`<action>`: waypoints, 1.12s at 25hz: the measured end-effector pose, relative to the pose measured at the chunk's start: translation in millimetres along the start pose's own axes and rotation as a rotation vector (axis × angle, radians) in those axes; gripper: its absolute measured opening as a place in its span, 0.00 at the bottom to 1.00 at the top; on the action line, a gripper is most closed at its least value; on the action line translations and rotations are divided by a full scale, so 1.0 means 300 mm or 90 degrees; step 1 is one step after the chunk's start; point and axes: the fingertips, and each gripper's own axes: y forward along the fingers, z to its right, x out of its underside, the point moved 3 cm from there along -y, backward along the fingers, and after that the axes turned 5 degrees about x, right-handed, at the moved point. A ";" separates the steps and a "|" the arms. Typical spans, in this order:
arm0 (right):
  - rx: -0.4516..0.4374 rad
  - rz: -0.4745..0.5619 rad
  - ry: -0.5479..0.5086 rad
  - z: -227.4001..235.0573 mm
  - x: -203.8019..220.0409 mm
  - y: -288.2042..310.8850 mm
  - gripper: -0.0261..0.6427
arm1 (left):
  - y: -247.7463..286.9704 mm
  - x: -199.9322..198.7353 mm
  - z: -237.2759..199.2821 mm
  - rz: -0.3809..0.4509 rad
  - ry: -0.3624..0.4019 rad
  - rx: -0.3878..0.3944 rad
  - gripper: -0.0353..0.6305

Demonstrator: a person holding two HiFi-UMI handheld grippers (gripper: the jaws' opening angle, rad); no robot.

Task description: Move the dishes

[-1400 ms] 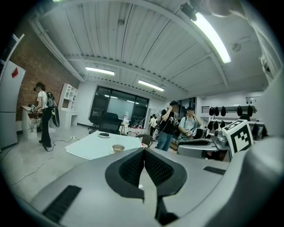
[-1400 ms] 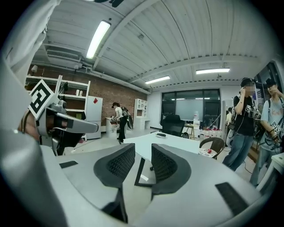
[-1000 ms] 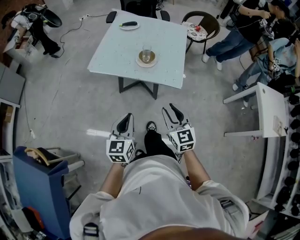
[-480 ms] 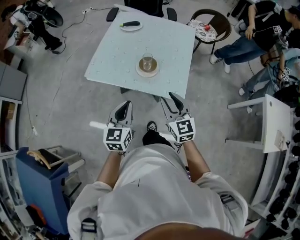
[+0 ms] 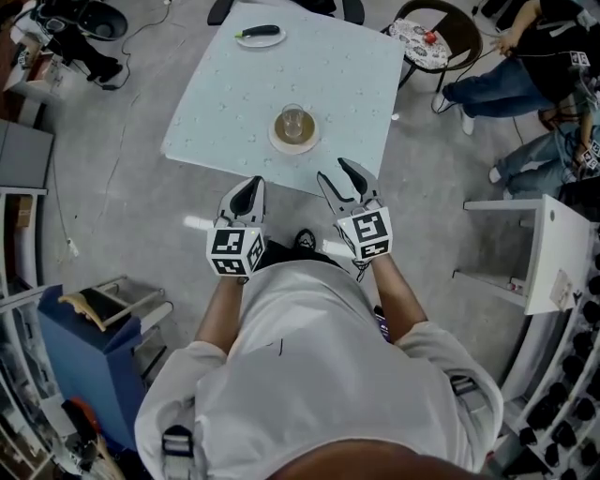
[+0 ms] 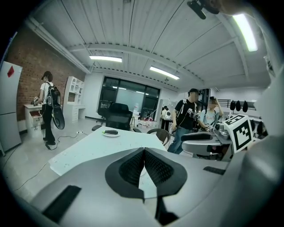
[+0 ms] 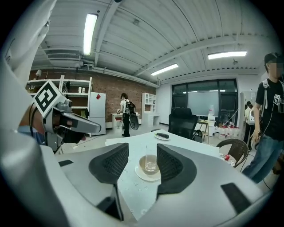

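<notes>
A clear glass [image 5: 292,119] stands on a beige saucer [image 5: 293,137] near the front edge of the pale blue table [image 5: 225,103]. At the table's far side lies a white plate [image 5: 260,36] with a dark long vegetable on it. My left gripper [image 5: 249,186] hovers at the table's front edge, left of the saucer, jaws shut and empty [image 6: 143,153]. My right gripper [image 5: 337,174] is just right of the saucer and open. Its jaws have just been opening, with nothing between them. In the right gripper view the glass [image 7: 151,163] shows beyond the gap.
A wicker chair [image 5: 448,26] with a patterned cushion stands at the table's far right, with seated people [image 5: 525,66] beyond it. A white side table [image 5: 544,244] is at the right, and a blue cart [image 5: 80,347] at the lower left. A black office chair [image 6: 117,116] stands behind the table.
Both grippers and the person have moved forward to the table's front edge. The right jaws stand wider apart than before.
</notes>
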 end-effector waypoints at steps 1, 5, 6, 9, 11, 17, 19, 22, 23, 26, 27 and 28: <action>-0.004 -0.007 -0.001 0.009 0.008 0.030 0.34 | 0.023 -0.002 -0.019 -0.005 -0.001 0.000 0.08; -0.010 -0.033 0.003 0.037 0.030 0.151 0.36 | 0.113 0.000 -0.104 -0.025 -0.007 0.006 0.08; -0.010 -0.039 0.005 0.039 0.036 0.180 0.36 | 0.134 0.003 -0.127 -0.031 -0.007 0.009 0.08; -0.004 -0.061 0.009 0.048 0.053 0.272 0.38 | 0.209 0.005 -0.211 -0.052 -0.007 0.022 0.08; 0.004 -0.080 0.010 0.050 0.063 0.338 0.39 | 0.265 0.006 -0.271 -0.068 -0.008 0.037 0.08; 0.026 -0.113 0.024 0.064 0.091 0.531 0.43 | 0.438 0.018 -0.422 -0.119 0.011 0.085 0.08; 0.038 -0.133 0.038 0.056 0.111 0.571 0.44 | 0.476 0.034 -0.452 -0.138 0.011 0.103 0.08; 0.059 -0.161 0.058 0.056 0.151 0.623 0.47 | 0.527 0.048 -0.494 -0.159 0.015 0.128 0.08; 0.066 -0.165 0.066 0.057 0.160 0.639 0.47 | 0.543 0.050 -0.507 -0.165 0.018 0.135 0.08; 0.087 -0.176 0.080 0.065 0.186 0.683 0.49 | 0.588 0.052 -0.541 -0.178 0.025 0.153 0.08; 0.094 -0.179 0.084 0.068 0.191 0.698 0.50 | 0.602 0.052 -0.554 -0.182 0.027 0.159 0.08; 0.100 -0.181 0.088 0.070 0.193 0.714 0.50 | 0.614 0.051 -0.566 -0.187 0.030 0.165 0.08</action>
